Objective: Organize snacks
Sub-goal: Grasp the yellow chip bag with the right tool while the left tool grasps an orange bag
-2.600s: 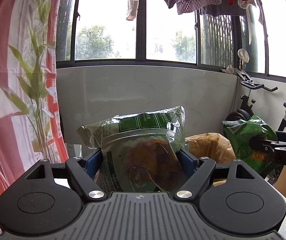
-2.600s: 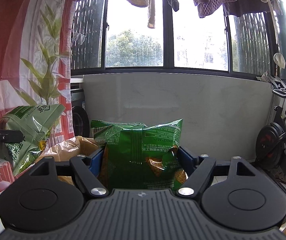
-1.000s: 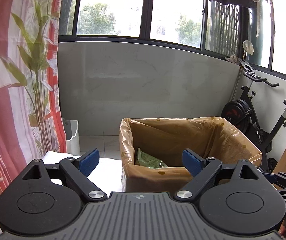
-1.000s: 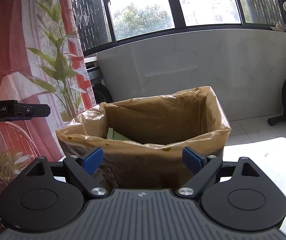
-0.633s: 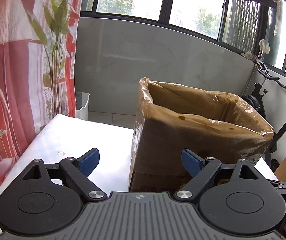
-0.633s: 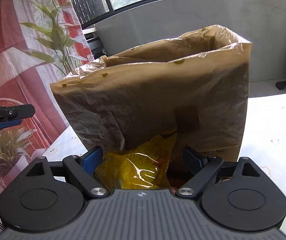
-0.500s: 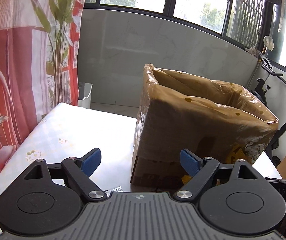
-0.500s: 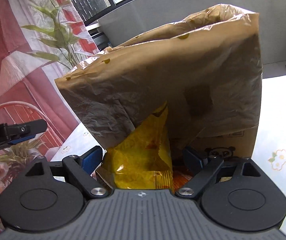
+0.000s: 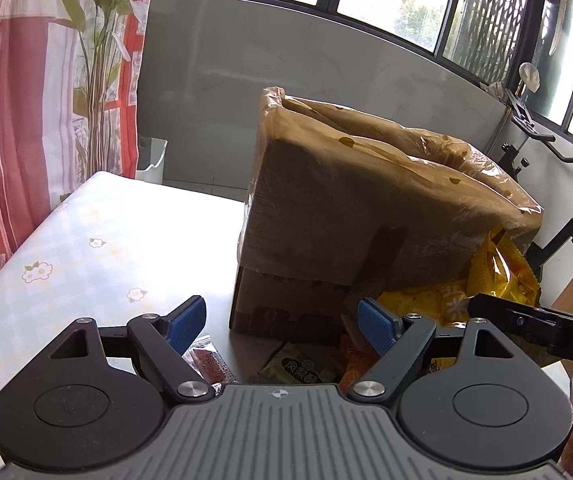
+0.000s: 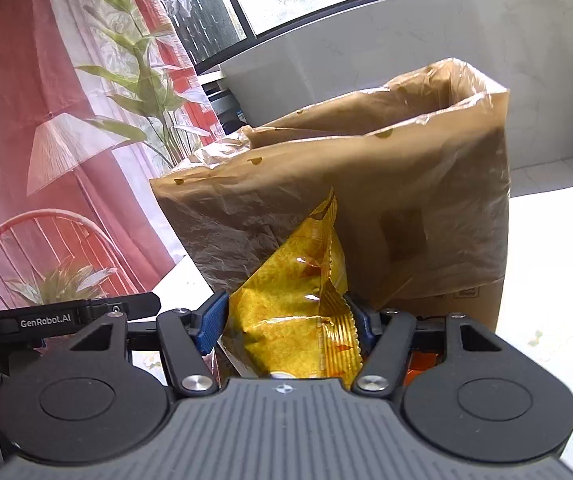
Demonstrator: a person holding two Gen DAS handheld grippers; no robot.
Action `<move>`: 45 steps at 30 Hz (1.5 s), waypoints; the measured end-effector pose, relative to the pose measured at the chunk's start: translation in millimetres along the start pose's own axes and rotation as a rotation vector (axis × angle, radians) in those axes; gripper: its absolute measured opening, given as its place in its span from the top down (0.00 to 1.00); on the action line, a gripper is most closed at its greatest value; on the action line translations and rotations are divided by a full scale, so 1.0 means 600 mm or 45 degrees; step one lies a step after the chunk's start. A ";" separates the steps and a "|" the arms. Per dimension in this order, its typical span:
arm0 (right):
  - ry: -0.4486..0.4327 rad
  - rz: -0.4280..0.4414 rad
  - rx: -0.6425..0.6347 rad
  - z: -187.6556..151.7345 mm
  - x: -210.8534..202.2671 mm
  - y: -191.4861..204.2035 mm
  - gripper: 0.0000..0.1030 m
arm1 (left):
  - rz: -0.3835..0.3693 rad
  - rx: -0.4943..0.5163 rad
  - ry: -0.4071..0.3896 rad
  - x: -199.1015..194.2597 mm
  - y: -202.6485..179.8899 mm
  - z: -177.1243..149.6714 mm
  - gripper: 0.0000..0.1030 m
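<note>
A cardboard box lined with a brown plastic bag (image 9: pixel 366 200) stands on the table; it also shows in the right wrist view (image 10: pixel 386 184). My right gripper (image 10: pixel 286 320) is shut on a yellow snack bag (image 10: pixel 298 308), held in front of the box; the same bag shows in the left wrist view (image 9: pixel 498 276). My left gripper (image 9: pixel 282 322) is open and empty, low over small snack packets: a red one (image 9: pixel 210 364), a pale green one (image 9: pixel 298 368) and an orange one (image 9: pixel 356 360). The box's inside is hidden.
The table has a white floral cloth (image 9: pixel 98 248). A red and white curtain with plant print (image 9: pixel 26 100) hangs at the left. An exercise bike (image 9: pixel 558 184) stands behind the box at the right. A white bin (image 9: pixel 152 158) sits on the floor.
Both grippers dropped their green snack bags into the box and came down in front of it. My right gripper has closed on the yellow snack bag. My left gripper stays open.
</note>
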State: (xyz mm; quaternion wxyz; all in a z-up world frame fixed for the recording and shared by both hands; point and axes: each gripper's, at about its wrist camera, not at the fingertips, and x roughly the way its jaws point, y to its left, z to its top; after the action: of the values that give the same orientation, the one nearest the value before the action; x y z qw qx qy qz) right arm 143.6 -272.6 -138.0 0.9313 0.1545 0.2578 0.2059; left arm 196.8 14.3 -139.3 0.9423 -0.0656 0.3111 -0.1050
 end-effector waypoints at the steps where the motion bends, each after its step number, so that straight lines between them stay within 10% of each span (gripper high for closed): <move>1: -0.005 -0.016 -0.033 0.002 -0.006 0.003 0.38 | -0.008 0.009 0.011 0.005 -0.006 -0.004 0.18; 22: -0.073 -0.184 0.050 -0.006 -0.097 -0.071 0.38 | -0.226 0.264 0.331 0.178 -0.121 -0.058 0.17; 28: -0.076 -0.176 0.066 -0.011 -0.098 -0.074 0.38 | -0.311 0.119 0.415 0.228 -0.099 -0.070 0.14; 38: -0.069 -0.197 0.070 -0.007 -0.093 -0.072 0.38 | -0.348 0.116 0.359 0.197 -0.082 -0.082 0.41; 45: -0.049 -0.192 0.050 -0.009 -0.089 -0.064 0.38 | -0.294 0.177 0.287 0.140 -0.085 -0.070 0.41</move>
State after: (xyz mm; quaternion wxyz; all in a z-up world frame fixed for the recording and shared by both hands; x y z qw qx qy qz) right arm 110.6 -329.4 -135.2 0.9458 0.1566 0.2547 0.1270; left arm 229.5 -57.5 -211.6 0.8853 -0.0232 0.3973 -0.2405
